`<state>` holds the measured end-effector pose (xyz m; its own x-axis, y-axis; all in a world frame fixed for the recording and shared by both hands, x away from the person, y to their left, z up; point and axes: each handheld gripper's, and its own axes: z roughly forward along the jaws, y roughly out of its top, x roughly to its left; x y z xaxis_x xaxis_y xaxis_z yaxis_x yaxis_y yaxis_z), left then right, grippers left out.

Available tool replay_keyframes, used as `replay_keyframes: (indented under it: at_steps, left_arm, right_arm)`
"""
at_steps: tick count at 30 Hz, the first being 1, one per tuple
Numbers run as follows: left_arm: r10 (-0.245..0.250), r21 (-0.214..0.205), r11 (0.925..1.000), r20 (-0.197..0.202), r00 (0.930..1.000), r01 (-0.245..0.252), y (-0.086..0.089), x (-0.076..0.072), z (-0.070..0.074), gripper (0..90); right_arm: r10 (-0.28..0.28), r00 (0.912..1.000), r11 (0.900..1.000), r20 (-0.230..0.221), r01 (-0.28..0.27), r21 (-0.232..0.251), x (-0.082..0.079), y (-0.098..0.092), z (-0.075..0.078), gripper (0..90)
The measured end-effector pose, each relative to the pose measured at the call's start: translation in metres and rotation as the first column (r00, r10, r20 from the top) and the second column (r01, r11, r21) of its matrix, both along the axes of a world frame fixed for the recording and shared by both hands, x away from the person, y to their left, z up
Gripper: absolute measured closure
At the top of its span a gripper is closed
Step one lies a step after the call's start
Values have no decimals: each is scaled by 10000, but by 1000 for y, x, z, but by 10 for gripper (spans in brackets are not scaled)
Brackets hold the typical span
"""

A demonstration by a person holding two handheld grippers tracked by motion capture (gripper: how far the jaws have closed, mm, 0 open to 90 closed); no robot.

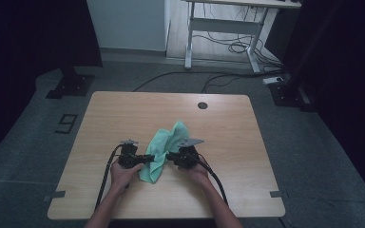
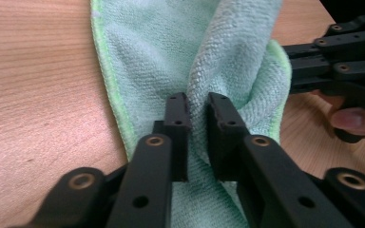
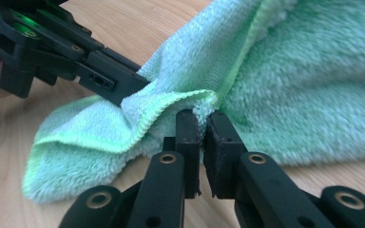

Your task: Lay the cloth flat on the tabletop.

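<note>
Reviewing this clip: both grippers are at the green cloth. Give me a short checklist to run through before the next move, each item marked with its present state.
1. Left gripper has cloth between its jaws: ok, a fold sits in the narrow gap.
2. Left grip is firm: cannot tell; a slim gap shows between pads and fold.
3. Right gripper is shut on the cloth's edge: ok, the hem is pinched at the tips.
4. Grippers hold separate spots: ok, they meet the cloth from opposite sides.
5. Cloth free to lift: ok, nothing lies on it.
6. Table has room for spreading: ok, bare wood lies around the cloth.
</note>
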<state>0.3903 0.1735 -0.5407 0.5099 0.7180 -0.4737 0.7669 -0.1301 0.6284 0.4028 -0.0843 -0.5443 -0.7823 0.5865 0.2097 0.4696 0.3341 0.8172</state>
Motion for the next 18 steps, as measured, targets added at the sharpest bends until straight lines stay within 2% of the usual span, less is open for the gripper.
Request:
replay_keyframes:
  at_steps: [2,6,7,10,13,16,18]
  left_arm:
    - [77,-185,9998,185,9998,-74,3,-2,2,700]
    - [289,-458,9986,546,9981,-264,9,-4,7,655]
    - [378,-367,9987,635,9973,-355,10,-4,8,657]
    - [382,117,9992,624,9973,-390,7,-5,8,660]
    - [198,812,9964,666,9976,-252,-1,-5,6,662]
    - [41,1612,9868,716,9974,-156,-14,-6,2,665]
    - [-12,2113,9772,1003,9950,-201,-20,-9,1,675]
  right_arm:
    - [53,10000,10000,7,-53,9,-4,-7,3,846]
    - [-197,9993,9997,316,193,119,-15,-27,11,843]
    - [-237,9990,9996,380,231,140,-17,-32,13,843]
    - [-458,9978,9990,480,457,33,-23,-46,16,843]
    - [-576,9960,9981,685,588,-167,-31,-59,18,842]
    - [-755,9939,9969,807,769,-140,-39,-72,20,841]
    - [-837,9929,9963,846,852,-136,-46,-81,22,839]
